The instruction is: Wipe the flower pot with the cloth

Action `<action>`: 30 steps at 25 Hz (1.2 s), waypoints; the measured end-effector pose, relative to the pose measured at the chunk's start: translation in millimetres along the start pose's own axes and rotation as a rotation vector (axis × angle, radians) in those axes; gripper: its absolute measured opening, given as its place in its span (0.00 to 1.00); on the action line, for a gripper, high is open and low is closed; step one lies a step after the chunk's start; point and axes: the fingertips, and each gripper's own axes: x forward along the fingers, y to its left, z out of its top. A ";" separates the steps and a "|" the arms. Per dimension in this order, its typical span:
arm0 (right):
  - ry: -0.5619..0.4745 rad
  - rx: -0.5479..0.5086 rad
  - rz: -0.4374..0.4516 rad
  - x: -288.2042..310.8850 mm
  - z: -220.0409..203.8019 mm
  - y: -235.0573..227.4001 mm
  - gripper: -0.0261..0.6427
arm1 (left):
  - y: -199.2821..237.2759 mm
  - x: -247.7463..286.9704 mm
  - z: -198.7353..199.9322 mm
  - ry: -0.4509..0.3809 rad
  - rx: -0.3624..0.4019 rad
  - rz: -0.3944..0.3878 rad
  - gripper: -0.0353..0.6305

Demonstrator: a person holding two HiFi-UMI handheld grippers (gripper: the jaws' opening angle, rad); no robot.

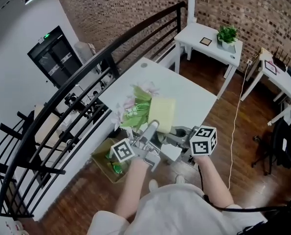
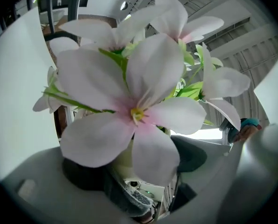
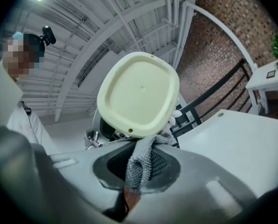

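The flower pot [image 1: 163,113] is pale yellow and square, and it is held tipped over above the white table [image 1: 194,99], with its pink-white flowers [image 1: 135,106] pointing left. My left gripper [image 1: 152,128] is shut on the pot's rim. In the left gripper view the flowers [image 2: 129,92] fill the picture and the grey cloth [image 2: 135,199] shows below them. My right gripper [image 1: 178,134] is shut on the grey cloth [image 3: 143,164]. The cloth's top touches the lower edge of the pot's underside [image 3: 139,94], which faces the right gripper view.
A black railing [image 1: 86,77] runs along the table's left side. A box [image 1: 108,161] with green things sits on the floor at my left. A second white table [image 1: 204,50] with a small green plant [image 1: 227,35] stands behind, and a desk [image 1: 282,77] at the right.
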 end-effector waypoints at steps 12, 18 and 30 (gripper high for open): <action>0.058 -0.276 -0.064 -6.9 16.3 43.7 0.05 | 49.6 -37.5 1.6 -0.010 0.077 0.234 0.73; 0.122 -0.448 -0.193 -14.1 33.6 26.6 0.05 | 61.6 -67.2 -22.2 0.069 0.098 0.303 0.73; 0.155 -0.421 -0.232 -8.1 47.5 -28.5 0.05 | 49.7 -87.2 -42.0 0.270 0.229 0.247 0.73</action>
